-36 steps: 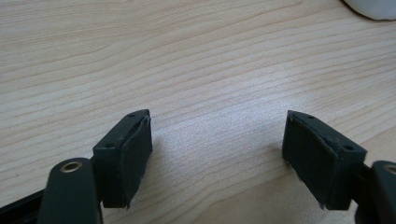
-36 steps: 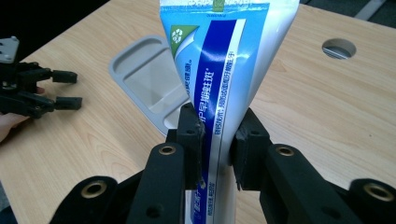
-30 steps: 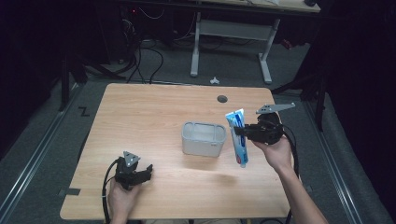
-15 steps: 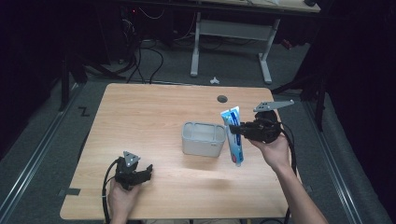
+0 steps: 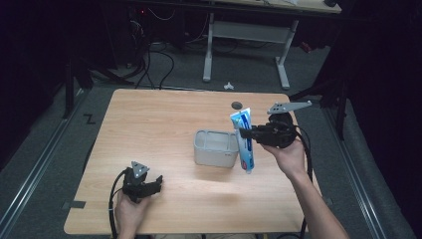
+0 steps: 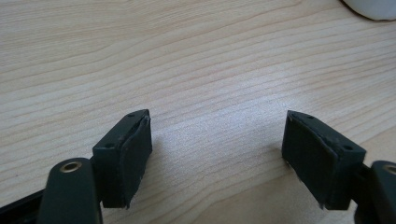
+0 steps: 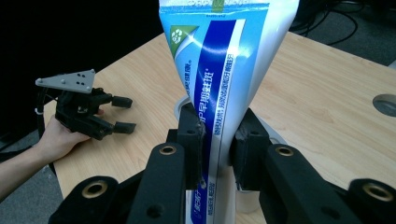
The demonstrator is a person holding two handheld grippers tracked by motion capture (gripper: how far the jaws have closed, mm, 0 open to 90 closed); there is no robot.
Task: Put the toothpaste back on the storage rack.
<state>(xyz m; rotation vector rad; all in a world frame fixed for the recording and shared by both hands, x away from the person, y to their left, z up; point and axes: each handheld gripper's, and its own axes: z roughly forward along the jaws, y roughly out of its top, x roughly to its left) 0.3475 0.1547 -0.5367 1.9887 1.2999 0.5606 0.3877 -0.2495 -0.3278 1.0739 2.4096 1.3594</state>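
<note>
- high view: i see the right claw [image 5: 245, 133] over the right part of the worktop [image 5: 159, 119], clamped on a blue and white toothpaste tube [image 5: 244, 139]. the tube hangs clear of the wood, crimped end up and cap end down, slightly tilted.
- high view: the tube sits just beside the right wall of a grey tub [image 5: 215, 148] that stands near the middle of the worktop; i cannot tell whether the two touch.
- high view: the left claw [image 5: 155, 183] rests at the near left corner, held in the person's left hand [image 5: 130, 211], well apart from the tub and tube. its cable [image 5: 115, 199] loops off to the left.
- high view: a small dark round hole [image 5: 237, 105] lies in the worktop near the far edge, beyond the tube.
- left gripper view: the left claw [image 6: 217, 154] stands wide open, its two black pads [image 6: 135, 149] apart with bare wood between them, gripping nothing. a pale rounded edge of the tub [image 6: 373, 7] shows at the top right corner.
- right gripper view: the right claw [image 7: 218, 142] is closed on the toothpaste tube [image 7: 224, 70], both pads pressing the tube's lower body. the wide crimped end rises toward the top of the frame.
- right gripper view: behind the tube, a part of the tub's rim [image 7: 180, 107] peeks out at the left. farther left, the left claw [image 7: 123, 114] shows open on the worktop in the person's hand.
</note>
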